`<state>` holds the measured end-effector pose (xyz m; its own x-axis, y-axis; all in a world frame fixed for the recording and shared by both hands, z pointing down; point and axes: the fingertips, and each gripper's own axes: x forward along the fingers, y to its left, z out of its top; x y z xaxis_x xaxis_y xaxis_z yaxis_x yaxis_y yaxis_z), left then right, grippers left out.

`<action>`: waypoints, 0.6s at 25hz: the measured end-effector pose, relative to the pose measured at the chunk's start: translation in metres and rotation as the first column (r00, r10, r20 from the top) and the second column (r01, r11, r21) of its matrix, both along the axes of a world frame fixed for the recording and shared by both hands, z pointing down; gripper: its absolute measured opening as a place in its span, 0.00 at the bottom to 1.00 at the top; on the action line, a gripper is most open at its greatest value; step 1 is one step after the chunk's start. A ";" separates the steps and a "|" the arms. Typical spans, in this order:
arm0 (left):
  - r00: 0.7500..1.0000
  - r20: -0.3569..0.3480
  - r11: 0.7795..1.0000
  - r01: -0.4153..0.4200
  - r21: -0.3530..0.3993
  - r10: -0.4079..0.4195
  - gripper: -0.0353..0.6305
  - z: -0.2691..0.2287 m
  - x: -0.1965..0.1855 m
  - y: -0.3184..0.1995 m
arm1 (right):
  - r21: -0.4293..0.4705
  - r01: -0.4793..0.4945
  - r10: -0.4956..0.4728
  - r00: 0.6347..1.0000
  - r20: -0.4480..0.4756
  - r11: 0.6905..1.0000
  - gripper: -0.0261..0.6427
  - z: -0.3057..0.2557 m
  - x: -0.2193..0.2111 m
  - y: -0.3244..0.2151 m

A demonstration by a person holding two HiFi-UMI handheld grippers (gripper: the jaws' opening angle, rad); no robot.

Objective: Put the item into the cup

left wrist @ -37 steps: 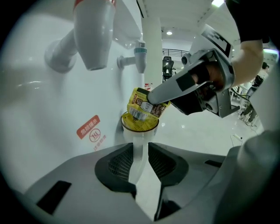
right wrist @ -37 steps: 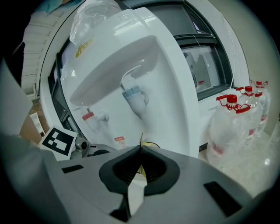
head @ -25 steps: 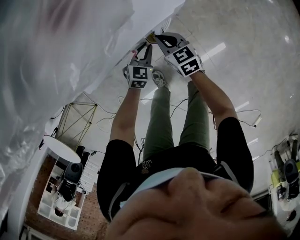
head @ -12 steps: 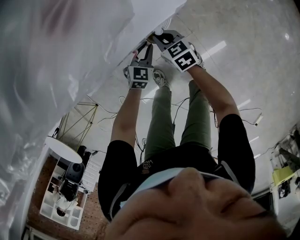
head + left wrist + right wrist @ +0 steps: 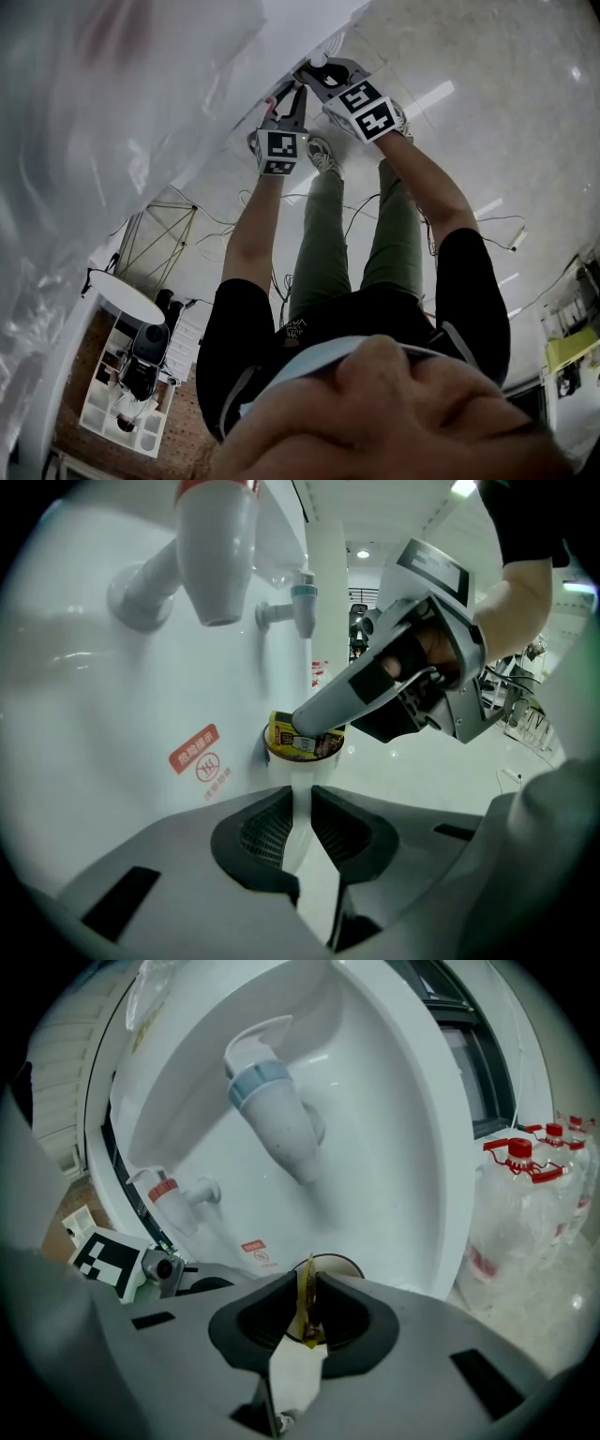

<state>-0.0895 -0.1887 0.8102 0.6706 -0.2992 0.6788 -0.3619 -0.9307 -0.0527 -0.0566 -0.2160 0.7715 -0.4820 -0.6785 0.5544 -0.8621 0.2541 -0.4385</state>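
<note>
A white paper cup stands under the taps of a white water dispenser. My left gripper is shut on the cup's wall, which shows as a white strip between the pads. A yellow and brown packet sits in the cup's mouth. My right gripper is shut on that packet, with its tips down at the cup's rim. In the head view both grippers, left and right, meet at the dispenser's front.
A red tap and a blue tap jut out just above the cup. A red warning label is on the dispenser's wall. Large water bottles with red caps stand to the right. Cables lie on the floor.
In the head view the right gripper has shifted a little up and left, closer to the dispenser. The left gripper has stayed where it was.
</note>
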 end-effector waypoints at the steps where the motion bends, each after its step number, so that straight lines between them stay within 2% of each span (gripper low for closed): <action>1: 1.000 0.000 1.000 0.000 0.002 0.000 0.17 0.000 0.000 0.001 | 0.009 -0.009 0.009 1.000 0.013 1.000 0.11 -0.001 0.001 0.001; 8: 1.000 0.005 1.000 0.009 0.003 -0.009 0.17 -0.002 -0.003 -0.001 | 0.059 -0.050 0.047 0.997 0.054 0.997 0.11 -0.016 0.006 0.005; 15: 1.000 -0.019 1.000 0.000 0.006 0.001 0.17 -0.013 0.000 0.002 | 0.087 -0.110 0.104 0.992 0.069 0.990 0.11 -0.034 0.023 0.016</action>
